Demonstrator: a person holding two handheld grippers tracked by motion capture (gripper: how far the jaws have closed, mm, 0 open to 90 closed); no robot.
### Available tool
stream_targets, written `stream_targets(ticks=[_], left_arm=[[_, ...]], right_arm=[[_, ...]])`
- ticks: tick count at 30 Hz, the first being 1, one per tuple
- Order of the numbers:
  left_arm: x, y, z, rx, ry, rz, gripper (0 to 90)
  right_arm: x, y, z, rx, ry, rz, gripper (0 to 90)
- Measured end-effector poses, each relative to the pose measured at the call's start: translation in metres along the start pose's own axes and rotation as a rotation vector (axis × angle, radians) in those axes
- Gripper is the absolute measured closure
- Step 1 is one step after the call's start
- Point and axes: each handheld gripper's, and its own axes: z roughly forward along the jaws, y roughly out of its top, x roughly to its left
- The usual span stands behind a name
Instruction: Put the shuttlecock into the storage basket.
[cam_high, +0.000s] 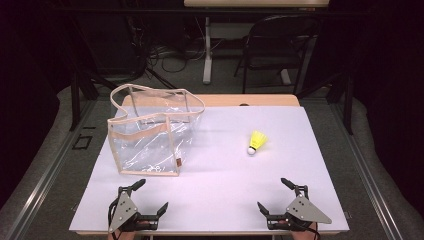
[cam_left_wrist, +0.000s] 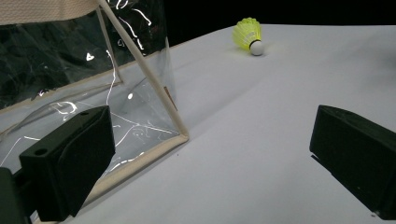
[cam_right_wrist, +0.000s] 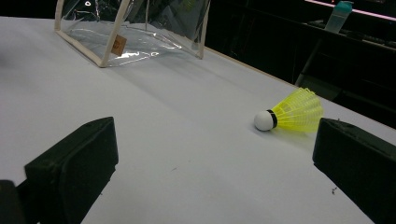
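Observation:
A clear plastic bag (cam_high: 150, 130) with beige trim stands open-topped on the white table top (cam_high: 215, 170) at the left; it also appears as the bag (cam_left_wrist: 84, 84) and the bag (cam_right_wrist: 135, 28). A yellow shuttlecock (cam_high: 256, 142) with a white cork lies on its side at the right, cork toward me, also seen as the shuttlecock (cam_left_wrist: 250, 35) and the shuttlecock (cam_right_wrist: 289, 113). My left gripper (cam_high: 151, 196) rests open near the front edge, just before the bag's front corner. My right gripper (cam_high: 272, 194) rests open near the front edge, with nothing between its jaws.
Beyond the table's far edge stand a dark folding chair (cam_high: 280, 45) and a white table leg (cam_high: 207, 50) with cables on the floor. A bottle (cam_right_wrist: 340, 14) stands on a dark shelf in the right gripper view. Metal rails (cam_high: 45, 165) run along both table sides.

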Motion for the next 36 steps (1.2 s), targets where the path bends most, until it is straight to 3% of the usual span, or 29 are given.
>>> stream_targets(ticks=[15, 36], left_arm=[[0.001, 0.005, 0.01, 0.018, -0.029, -0.037, 0.0], [-0.007, 0.031, 0.048, 0.096, -0.087, -0.045, 0.0]], right_arm=[[-0.002, -0.002, 0.004, 0.014, 0.016, 0.02, 0.0], [-0.001, -0.001, 0.005, 0.032, 0.017, 0.016, 0.0]])
